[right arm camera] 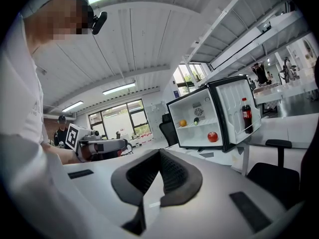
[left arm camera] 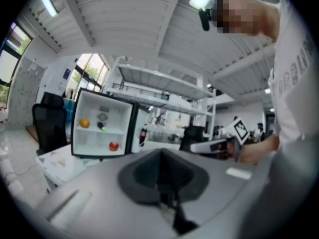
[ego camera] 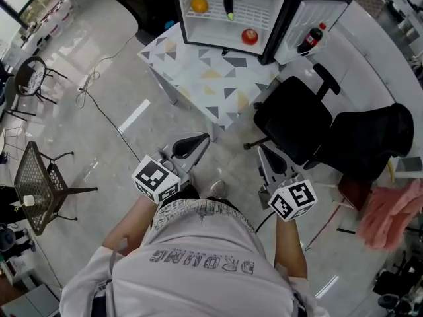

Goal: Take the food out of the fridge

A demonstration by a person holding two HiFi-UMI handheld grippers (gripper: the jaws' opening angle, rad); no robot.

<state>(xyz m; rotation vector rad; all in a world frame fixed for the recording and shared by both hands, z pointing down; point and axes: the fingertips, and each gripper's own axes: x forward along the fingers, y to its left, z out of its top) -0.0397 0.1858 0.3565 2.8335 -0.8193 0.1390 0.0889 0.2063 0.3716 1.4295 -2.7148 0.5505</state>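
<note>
We had left hand-held gripper (ego camera: 197, 140), right hand-held gripper (ego camera: 264, 152) clenched, empty. Red round apple (ego camera: 250, 36) sat in open white fridge (ego camera: 213, 26).

**Both grippers shut and empty, side by side**

The left gripper (ego camera: 196, 141) and the right gripper (ego camera: 263, 152) are held out ahead of the torso. They are near each other, roughly parallel, and point forward almost level. Each one's jaws are pressed together with nothing between them. Behind them, the left forearm (ego camera: 125, 222) and the right forearm (ego camera: 291, 246) reach forward.
</note>
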